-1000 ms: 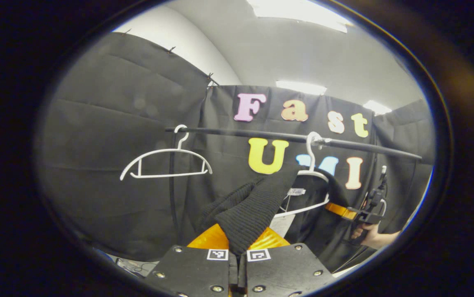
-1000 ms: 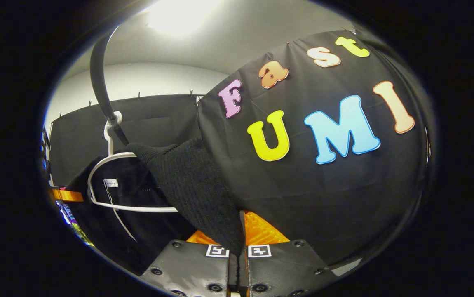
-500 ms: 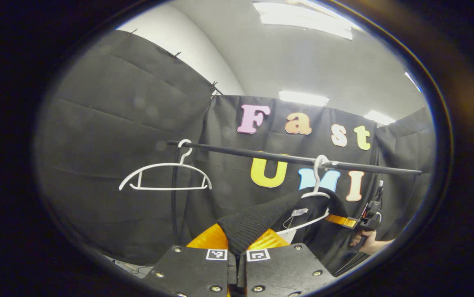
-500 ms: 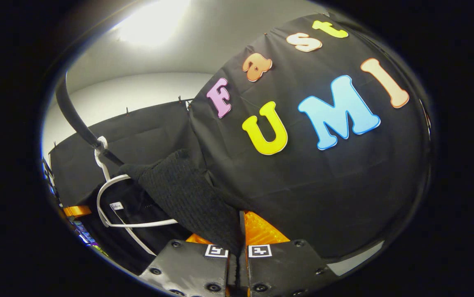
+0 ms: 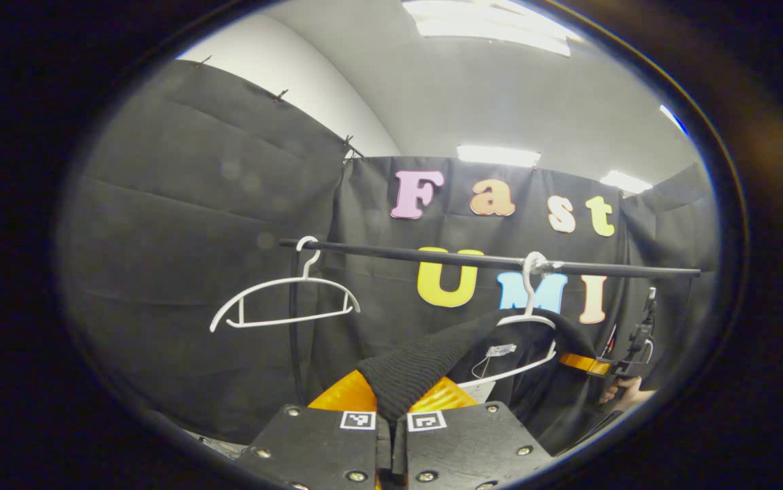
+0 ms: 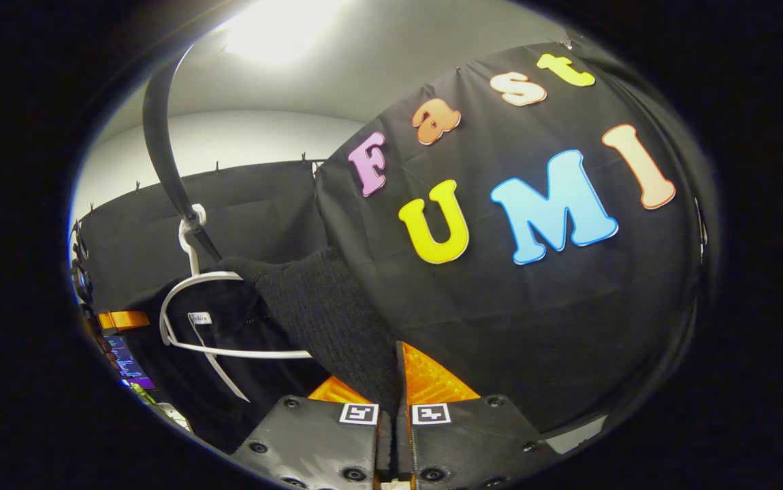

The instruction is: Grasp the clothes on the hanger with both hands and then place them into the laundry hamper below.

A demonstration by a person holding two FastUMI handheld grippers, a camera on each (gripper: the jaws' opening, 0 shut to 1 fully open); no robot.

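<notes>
While both fingers are pinching a fold of the black knit garment (image 5: pixel 408 371), the left gripper (image 5: pixel 392 408) is gripping it; the right gripper (image 6: pixel 395 398) is clamping the far shoulder; beyond, the garment is hanging on the white hanger (image 5: pixel 524 340) under the rail (image 5: pixel 432 255).

No wording can be made out anywhere apart from the booth wall's lettering. A small white sewn-in label (image 5: pixel 502 350) at the neck of the black knitted garment (image 5: pixel 410 367) carries dark writing, too small and blurred to make out in the left gripper view; in the right gripper view the same label (image 6: pixel 199 318) is just as unclear. A white paper tag (image 5: pixel 476 390) hangs below it, its print not legible. The square black-and-white coded markers (image 5: pixel 427 421) on the gripper bodies hold patterns, no letters.
</notes>
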